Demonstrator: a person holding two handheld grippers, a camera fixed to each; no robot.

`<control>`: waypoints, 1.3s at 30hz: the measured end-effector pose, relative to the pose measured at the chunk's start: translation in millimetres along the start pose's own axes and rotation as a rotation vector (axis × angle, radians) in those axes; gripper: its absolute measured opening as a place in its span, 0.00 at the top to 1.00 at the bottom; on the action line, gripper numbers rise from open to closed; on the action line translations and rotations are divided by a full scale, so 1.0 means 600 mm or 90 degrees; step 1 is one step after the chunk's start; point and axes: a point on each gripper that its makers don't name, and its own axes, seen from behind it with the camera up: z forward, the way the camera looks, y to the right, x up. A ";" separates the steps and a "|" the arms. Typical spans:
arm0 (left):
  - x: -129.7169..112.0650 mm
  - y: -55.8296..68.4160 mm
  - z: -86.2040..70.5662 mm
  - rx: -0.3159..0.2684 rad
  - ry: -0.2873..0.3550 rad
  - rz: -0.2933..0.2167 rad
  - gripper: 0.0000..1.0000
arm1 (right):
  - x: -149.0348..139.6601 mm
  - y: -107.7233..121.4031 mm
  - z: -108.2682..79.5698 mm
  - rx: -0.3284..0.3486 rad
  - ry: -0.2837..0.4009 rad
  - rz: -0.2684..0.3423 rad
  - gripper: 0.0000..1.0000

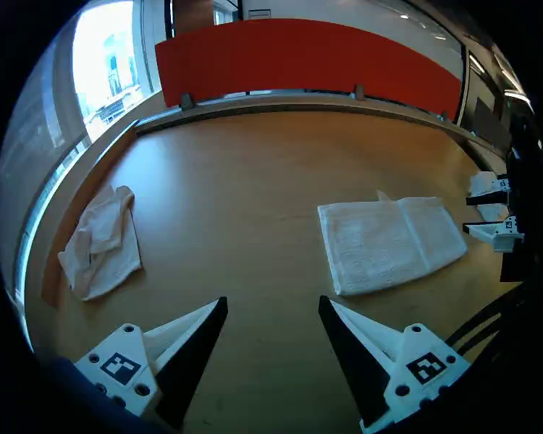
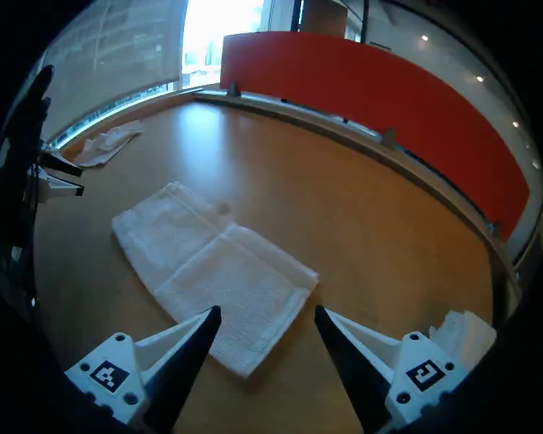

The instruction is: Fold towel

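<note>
A white towel [image 1: 391,242] lies flat on the wooden table, folded over with a seam across it; in the right gripper view this towel [image 2: 210,271] sits just ahead of my right gripper's fingers. My left gripper [image 1: 273,305] is open and empty, hovering over bare table left of the towel. My right gripper [image 2: 266,315] is open and empty, above the towel's near edge. It also appears at the right edge of the left gripper view as the right gripper [image 1: 489,213]. The left gripper [image 2: 61,177] shows at the far left of the right gripper view.
A second, crumpled white towel [image 1: 101,242] lies near the table's window-side edge, also seen as the crumpled towel [image 2: 108,141]. A red divider panel [image 1: 308,61] runs along the table's far edge. More white cloth [image 2: 467,336] lies at the right.
</note>
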 end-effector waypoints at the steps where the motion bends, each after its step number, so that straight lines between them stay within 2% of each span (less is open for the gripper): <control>1: -0.002 -0.003 -0.003 0.002 0.000 -0.003 0.07 | -0.002 -0.001 0.001 0.002 -0.001 -0.002 0.00; 17: -0.054 -0.031 -0.033 0.019 -0.016 -0.022 0.07 | -0.053 -0.018 -0.004 0.029 -0.033 -0.021 0.00; 23: -0.070 -0.038 -0.040 0.023 -0.020 -0.027 0.07 | -0.071 -0.022 -0.005 0.040 -0.043 -0.027 0.04; 27: -0.076 -0.041 -0.042 0.025 -0.023 -0.032 0.07 | -0.084 -0.026 -0.007 0.049 -0.055 -0.034 0.10; 33: -0.077 -0.045 -0.044 0.025 -0.022 -0.033 0.07 | -0.104 -0.027 -0.010 0.058 -0.075 -0.031 0.24; 39: -0.078 -0.047 -0.046 0.026 -0.022 -0.032 0.07 | -0.117 -0.033 -0.014 0.072 -0.094 -0.025 0.47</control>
